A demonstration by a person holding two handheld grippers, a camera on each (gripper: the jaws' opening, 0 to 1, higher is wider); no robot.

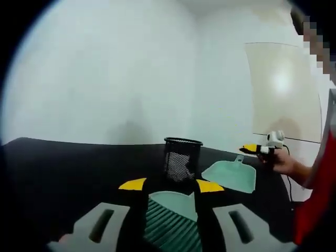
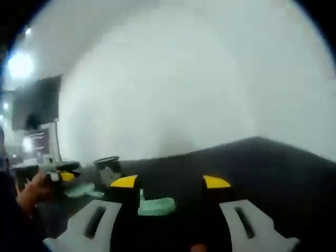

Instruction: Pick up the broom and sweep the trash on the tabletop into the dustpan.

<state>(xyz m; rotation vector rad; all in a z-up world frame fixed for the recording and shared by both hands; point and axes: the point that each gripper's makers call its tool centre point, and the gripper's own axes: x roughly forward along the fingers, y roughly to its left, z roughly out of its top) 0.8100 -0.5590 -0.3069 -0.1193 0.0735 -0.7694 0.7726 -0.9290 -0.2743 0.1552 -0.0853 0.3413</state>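
1. Two grippers show, each with pale grey jaws tipped in yellow. In the left gripper view, the left gripper (image 1: 170, 185) pinches the ribbed green broom (image 1: 173, 223) between its jaws.
2. Just beyond the broom stands a round black mesh cup (image 1: 182, 157) on the matte black tabletop (image 1: 63, 173).
3. To the right of the cup lies the flat, pale green dustpan (image 1: 231, 174), its short handle pointing far.
4. At the right, a hand (image 1: 283, 160) carries the other gripper; whether its jaws are spread I cannot tell.
5. In the right gripper view, the right gripper (image 2: 170, 182) has its jaws spread, with a blurred pale green shape (image 2: 156, 206) lying between them, apparently on the tabletop.
6. The wall (image 1: 105, 79) behind is smooth and white.
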